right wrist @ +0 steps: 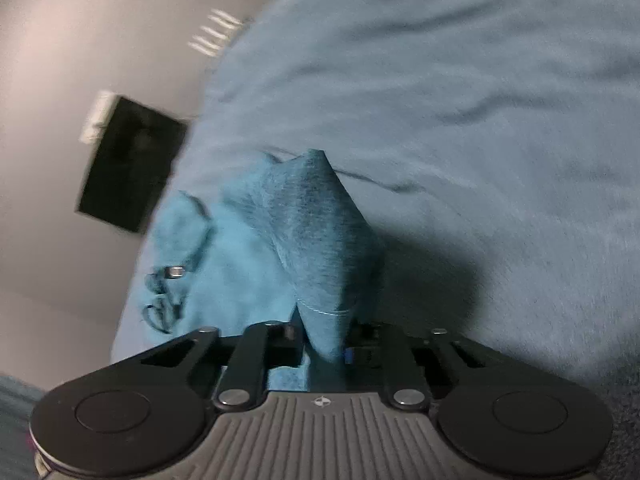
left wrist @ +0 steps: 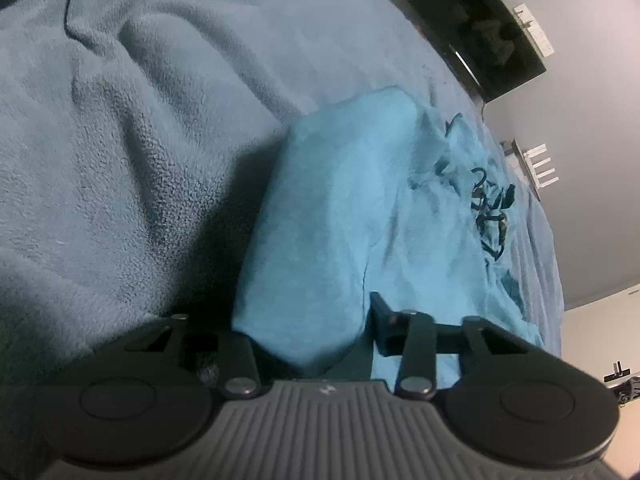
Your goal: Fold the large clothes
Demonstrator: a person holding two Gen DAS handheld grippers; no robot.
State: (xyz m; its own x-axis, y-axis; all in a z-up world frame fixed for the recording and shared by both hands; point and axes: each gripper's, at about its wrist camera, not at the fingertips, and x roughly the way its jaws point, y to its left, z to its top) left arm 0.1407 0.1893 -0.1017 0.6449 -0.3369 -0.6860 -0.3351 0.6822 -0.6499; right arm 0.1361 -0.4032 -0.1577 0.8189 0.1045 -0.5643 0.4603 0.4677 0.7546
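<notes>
Left wrist view: teal garment [left wrist: 340, 200] lies on grey-blue fleece blanket [left wrist: 120, 120] covering the bed. Near edge of the garment is bunched up and sits between the fingers of the left gripper [left wrist: 308, 332], cloth filling the gap; right finger [left wrist: 384, 320] shows against the fabric, left finger is hidden by the fold, so pinched on the garment edge. Garment's left edge runs straight away from the gripper, blanket beyond it wide and rumpled with deep folds, plenty of free surface there. Dark print or cord [left wrist: 492, 204] on the garment's far right part. Bed edge curves along the right; black screen [left wrist: 480, 28] on the grey wall past it.

Right wrist view, motion-blurred: right gripper [right wrist: 324, 340] pressed onto a peaked corner of the same garment [right wrist: 320, 232], fabric rising as a ridge straight out from the narrow gap. Rest of the garment spreads to the left toward the bed edge. Blanket [right wrist: 480, 120] to the right and ahead is open. Both grippers point downward at the bed.
</notes>
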